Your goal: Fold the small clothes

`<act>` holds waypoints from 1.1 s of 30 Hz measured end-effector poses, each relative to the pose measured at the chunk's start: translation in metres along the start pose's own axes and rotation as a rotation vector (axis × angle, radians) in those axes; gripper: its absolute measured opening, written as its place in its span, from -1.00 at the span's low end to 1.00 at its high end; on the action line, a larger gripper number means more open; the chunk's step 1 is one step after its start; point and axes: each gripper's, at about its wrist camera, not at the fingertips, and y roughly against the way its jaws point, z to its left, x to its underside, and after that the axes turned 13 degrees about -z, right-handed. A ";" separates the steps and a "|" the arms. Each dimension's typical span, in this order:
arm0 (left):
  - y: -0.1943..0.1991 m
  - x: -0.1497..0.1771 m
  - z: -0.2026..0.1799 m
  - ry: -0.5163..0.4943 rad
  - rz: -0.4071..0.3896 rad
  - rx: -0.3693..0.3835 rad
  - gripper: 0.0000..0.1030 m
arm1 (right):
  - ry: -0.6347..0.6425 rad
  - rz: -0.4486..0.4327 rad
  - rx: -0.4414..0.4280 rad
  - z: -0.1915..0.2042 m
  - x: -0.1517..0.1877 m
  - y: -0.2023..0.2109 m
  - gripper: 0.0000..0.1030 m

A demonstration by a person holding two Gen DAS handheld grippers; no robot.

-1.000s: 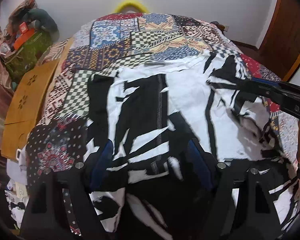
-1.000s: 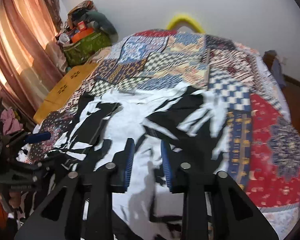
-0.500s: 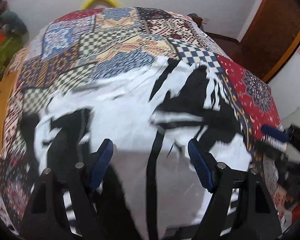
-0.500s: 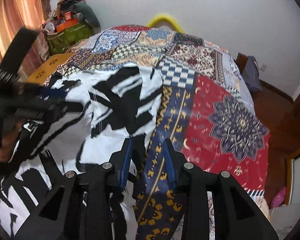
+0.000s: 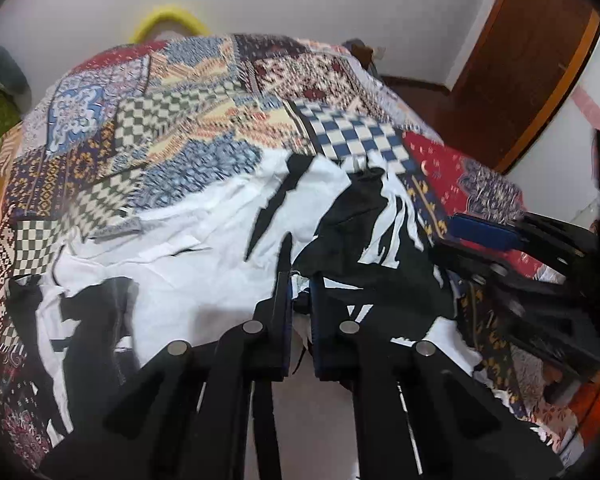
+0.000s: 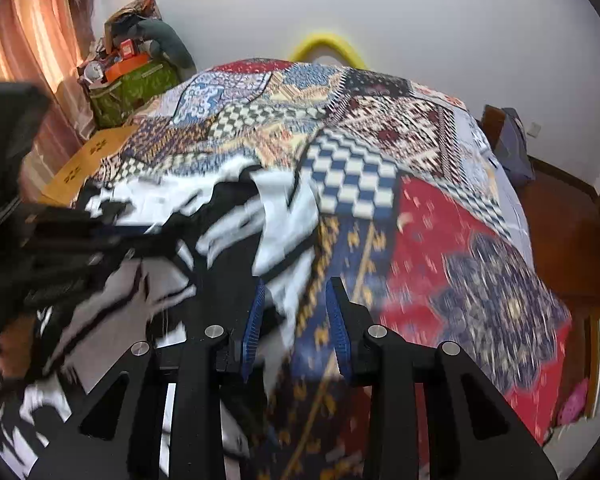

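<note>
Left gripper [image 5: 300, 292] nipped tight on a pinch of the black-and-white garment [image 5: 204, 232], fingers just closed from wide apart, cloth caught between them. Right gripper [image 6: 294, 300] part open at the garment's right edge, fingers [image 6: 256, 312] straddling the hem where white cloth meets the patchwork bedspread [image 6: 440, 216]; no firm hold visible through the blur. Best now: catch that edge on the right too, lift both pinches evenly, carry the fold over without dragging the bedspread. Garment spread across the near half of the bed. Against a second ago: left gripper shifted towards the garment's right side, right gripper slid from mid-cloth to the hem.
</note>
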 end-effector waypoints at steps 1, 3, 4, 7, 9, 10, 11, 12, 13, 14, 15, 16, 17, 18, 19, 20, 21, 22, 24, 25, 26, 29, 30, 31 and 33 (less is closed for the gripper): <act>0.004 -0.002 0.003 0.006 -0.008 -0.005 -0.86 | -0.004 0.003 -0.002 0.001 -0.004 -0.005 -0.44; 0.012 -0.006 0.009 0.011 -0.027 -0.024 -0.87 | -0.008 0.012 -0.009 0.001 -0.010 -0.016 -0.44; 0.015 -0.007 0.013 0.005 -0.034 -0.042 -0.87 | -0.005 0.018 -0.011 0.002 -0.012 -0.021 -0.44; 0.009 -0.005 0.023 -0.030 -0.016 -0.122 -0.87 | 0.015 0.061 0.005 0.006 -0.009 -0.038 -0.44; -0.005 0.003 0.034 -0.012 0.036 -0.150 -0.87 | 0.026 0.100 0.007 0.008 0.000 -0.051 -0.44; -0.013 0.008 0.038 0.003 0.062 -0.150 -0.87 | 0.036 0.094 0.014 0.010 0.001 -0.052 -0.44; -0.017 0.011 0.040 0.014 0.074 -0.147 -0.87 | 0.051 0.086 0.021 0.012 0.003 -0.051 -0.44; -0.018 0.012 0.040 0.016 0.071 -0.148 -0.87 | 0.066 0.088 0.026 0.015 0.003 -0.049 -0.44; -0.015 0.011 0.039 0.019 0.067 -0.146 -0.87 | 0.071 0.095 0.028 0.016 0.003 -0.047 -0.44; -0.012 0.010 0.039 0.035 0.070 -0.137 -0.86 | 0.068 0.099 0.027 0.016 0.002 -0.045 -0.44; -0.009 0.009 0.039 0.054 0.072 -0.119 -0.85 | 0.054 0.098 0.019 0.015 0.003 -0.039 -0.44; -0.003 0.009 0.037 0.077 0.077 -0.084 -0.81 | 0.040 0.094 0.011 0.014 0.003 -0.034 -0.44; 0.003 0.010 0.035 0.086 0.079 -0.061 -0.76 | 0.027 0.089 0.003 0.013 0.002 -0.029 -0.44; 0.009 0.011 0.031 0.082 0.078 -0.050 -0.63 | 0.015 0.079 -0.009 0.014 0.003 -0.021 -0.44; 0.014 0.012 0.027 0.073 0.077 -0.048 -0.45 | 0.007 0.066 -0.021 0.015 0.004 -0.012 -0.44; 0.020 0.015 0.022 0.059 0.076 -0.045 -0.34 | 0.006 0.060 -0.028 0.017 0.005 -0.007 -0.44; 0.023 0.018 0.017 0.050 0.079 -0.041 -0.14 | 0.006 0.054 -0.036 0.020 0.006 0.000 -0.44; 0.027 0.022 0.012 0.041 0.086 -0.026 -0.04 | 0.004 0.048 -0.044 0.023 0.007 0.006 -0.44; 0.031 0.031 0.003 0.033 0.106 -0.002 -0.03 | 0.005 0.053 -0.064 0.028 0.013 0.016 -0.44; 0.032 0.036 -0.001 0.034 0.122 0.007 -0.03 | 0.008 0.056 -0.073 0.031 0.016 0.019 -0.44; 0.032 0.043 -0.003 0.049 0.143 0.023 -0.03 | 0.009 0.063 -0.074 0.033 0.020 0.022 -0.44; 0.026 0.057 -0.008 0.096 0.196 0.052 -0.03 | 0.019 0.089 -0.087 0.038 0.033 0.028 -0.44; 0.023 0.061 -0.010 0.098 0.213 0.055 -0.13 | 0.023 0.106 -0.089 0.039 0.039 0.027 -0.44; 0.020 0.065 -0.013 0.095 0.219 0.051 -0.37 | 0.023 0.119 -0.091 0.039 0.042 0.025 -0.44; 0.018 0.068 -0.021 0.067 0.207 0.030 -0.89 | 0.025 0.146 -0.084 0.040 0.049 0.020 -0.44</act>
